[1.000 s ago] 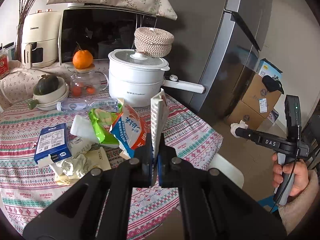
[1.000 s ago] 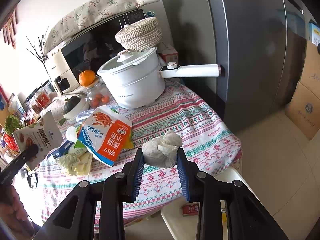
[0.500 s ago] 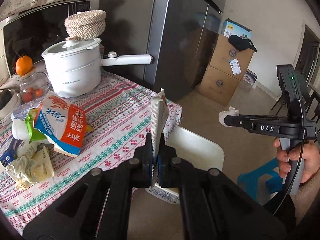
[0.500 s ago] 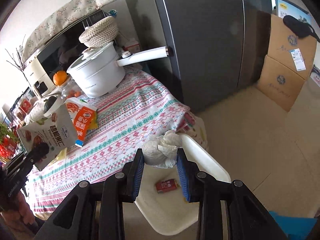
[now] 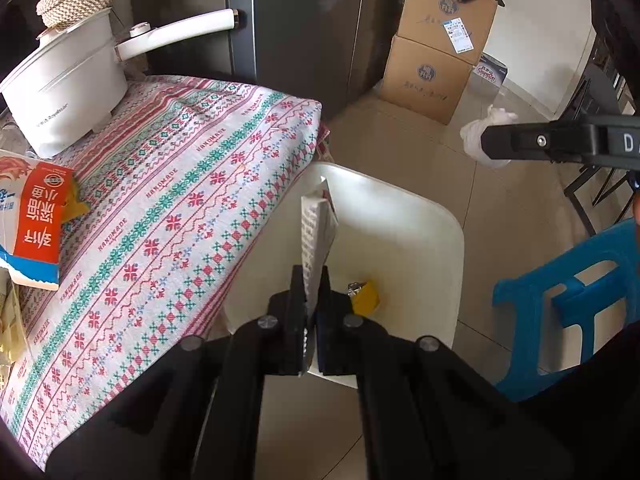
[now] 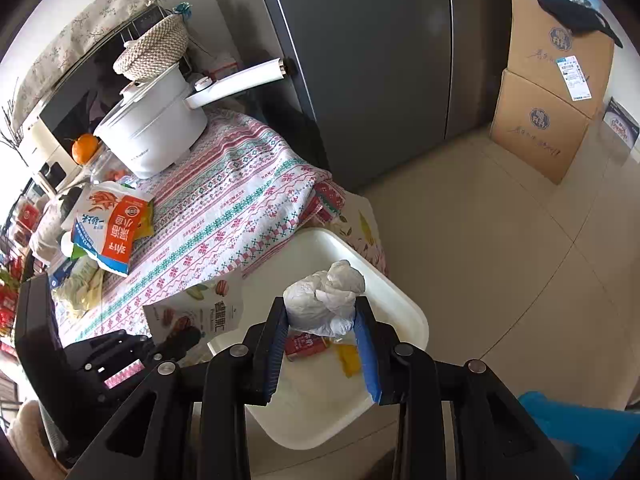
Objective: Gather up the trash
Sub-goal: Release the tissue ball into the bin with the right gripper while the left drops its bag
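Note:
My left gripper (image 5: 310,280) is shut on a flat snack packet (image 5: 316,232), held edge-on above the white bin (image 5: 400,216) beside the table. The same packet (image 6: 200,316) shows in the right wrist view, at the bin's left rim. My right gripper (image 6: 322,316) is shut on a crumpled white tissue wad (image 6: 324,300), hanging over the bin (image 6: 400,304). A red wrapper (image 6: 304,346) and a yellow scrap (image 6: 348,358) lie inside. An orange and blue bag (image 6: 110,228) and other wrappers stay on the tablecloth (image 6: 224,216).
A white pot (image 6: 156,136) with a long handle stands at the table's back. The grey fridge (image 6: 360,60) is behind the table, cardboard boxes (image 6: 548,92) stand on the floor to the right, and a blue stool (image 5: 576,288) sits beside the bin.
Both grippers have swung from over the table down to above the white bin, each still holding its piece of trash. The bin's inside with its scraps has come into view.

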A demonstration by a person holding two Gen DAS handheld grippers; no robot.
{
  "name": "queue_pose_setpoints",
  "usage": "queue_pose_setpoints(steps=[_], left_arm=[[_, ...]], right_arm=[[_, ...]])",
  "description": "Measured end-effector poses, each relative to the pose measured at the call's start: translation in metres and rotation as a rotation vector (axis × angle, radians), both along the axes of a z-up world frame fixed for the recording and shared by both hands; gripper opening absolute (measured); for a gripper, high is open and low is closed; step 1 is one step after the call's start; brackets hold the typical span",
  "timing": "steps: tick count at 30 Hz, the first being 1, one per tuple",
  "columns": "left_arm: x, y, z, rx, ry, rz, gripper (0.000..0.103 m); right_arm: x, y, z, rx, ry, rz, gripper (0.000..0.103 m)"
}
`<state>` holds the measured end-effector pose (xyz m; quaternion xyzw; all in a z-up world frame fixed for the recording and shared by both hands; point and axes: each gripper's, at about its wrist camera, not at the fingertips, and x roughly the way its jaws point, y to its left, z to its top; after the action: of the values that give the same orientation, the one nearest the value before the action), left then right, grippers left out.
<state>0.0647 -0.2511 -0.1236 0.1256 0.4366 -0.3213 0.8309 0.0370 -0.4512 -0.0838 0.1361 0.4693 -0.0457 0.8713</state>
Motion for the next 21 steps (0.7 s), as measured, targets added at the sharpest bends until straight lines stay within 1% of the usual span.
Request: queue_pose_setpoints(steps=[5,10,12,14,15,17,18,20,21], left_arm=[[0.003,-0.009,-0.01,0.025,0.008,-0.002,0.005],[0.007,-0.008,-0.011,0.021,0.019,-0.002,0.007],[0.008,-0.005,-0.009,0.015,0.018,0.008,0.02],[0.009,0.001,-0.002,0.003,0.014,0.024,0.044],[0.01,0.005,0.003,-0.01,0.009,0.033,0.049],[0.012,0.015,0.015,-0.036,0.003,0.05,0.063],[0.014,0.021,0.02,-0.043,-0.001,0.064,0.066],[0.016,0.034,0.03,-0.057,-0.012,0.101,0.078],[0.016,0.041,0.034,-0.062,-0.018,0.122,0.081]], right_arm=[[0.0,-0.001,-0.002,0.002,0.009,0.003,0.034],[0.0,-0.003,-0.006,0.001,0.023,-0.002,0.034],[0.0,-0.005,-0.007,0.002,0.026,-0.009,0.034],[0.0,-0.006,-0.008,0.006,0.03,-0.011,0.034],[0.0,-0.005,-0.008,0.006,0.034,-0.01,0.034],[0.002,-0.004,-0.011,0.004,0.046,-0.004,0.035],[0.004,-0.003,-0.013,0.003,0.053,-0.001,0.035],[0.007,0.0,-0.018,0.0,0.071,0.006,0.035],[0.009,0.002,-0.021,-0.002,0.082,0.01,0.035]])
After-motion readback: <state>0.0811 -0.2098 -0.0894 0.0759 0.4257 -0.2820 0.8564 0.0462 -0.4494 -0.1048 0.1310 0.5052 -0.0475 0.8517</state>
